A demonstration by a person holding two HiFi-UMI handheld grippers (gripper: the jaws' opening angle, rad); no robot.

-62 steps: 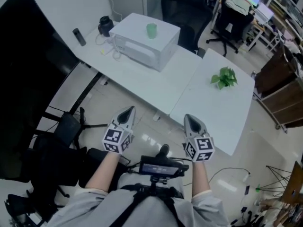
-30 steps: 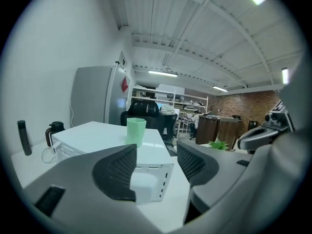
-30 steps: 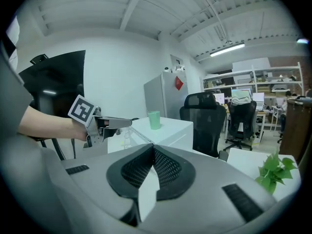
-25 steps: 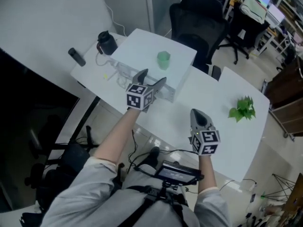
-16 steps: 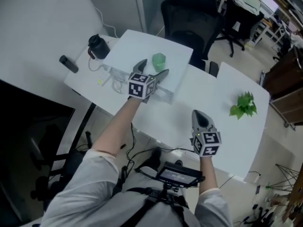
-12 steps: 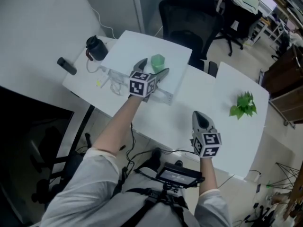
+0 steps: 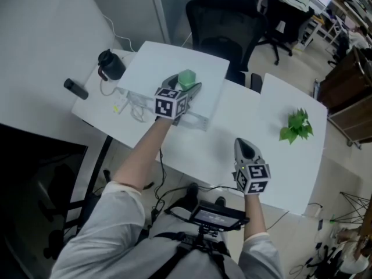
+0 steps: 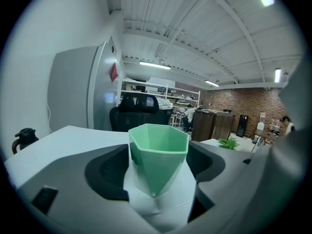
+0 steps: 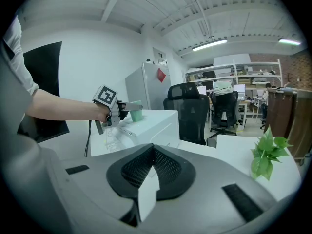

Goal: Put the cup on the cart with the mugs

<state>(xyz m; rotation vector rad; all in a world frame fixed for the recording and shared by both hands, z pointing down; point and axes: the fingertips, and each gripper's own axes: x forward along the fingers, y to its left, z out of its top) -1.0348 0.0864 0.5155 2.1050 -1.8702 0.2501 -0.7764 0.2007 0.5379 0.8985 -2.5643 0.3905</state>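
Two white tables abut. Left table [image 7: 232, 116] carries a white box [image 7: 158, 67], black jug [image 7: 109, 64], dark cylinder [image 7: 75, 89] and loose cables [image 7: 132, 106]. Green cup [image 7: 186, 78] on box top. Right table [image 7: 286, 164] carries a small green plant [image 7: 296, 127].

Head view: high above the person, aimed steeply down at mid distance onto the white surface [image 7: 232, 121], taking in the box [image 7: 168, 57], green cup [image 7: 186, 78], plant [image 7: 296, 127] and office chair [image 7: 218, 16]. Left gripper view: low, near level, very close on the cup [image 8: 158, 150] atop the box [image 8: 63, 134], with chair [image 8: 139, 112] and plant [image 8: 229, 143] far behind. Right gripper view: low over the surface [image 9: 234, 147], facing across it from farther back; all three share cup [image 9: 136, 113], box [image 9: 151, 123], chair [image 9: 187, 113] and plant [image 9: 265, 155].
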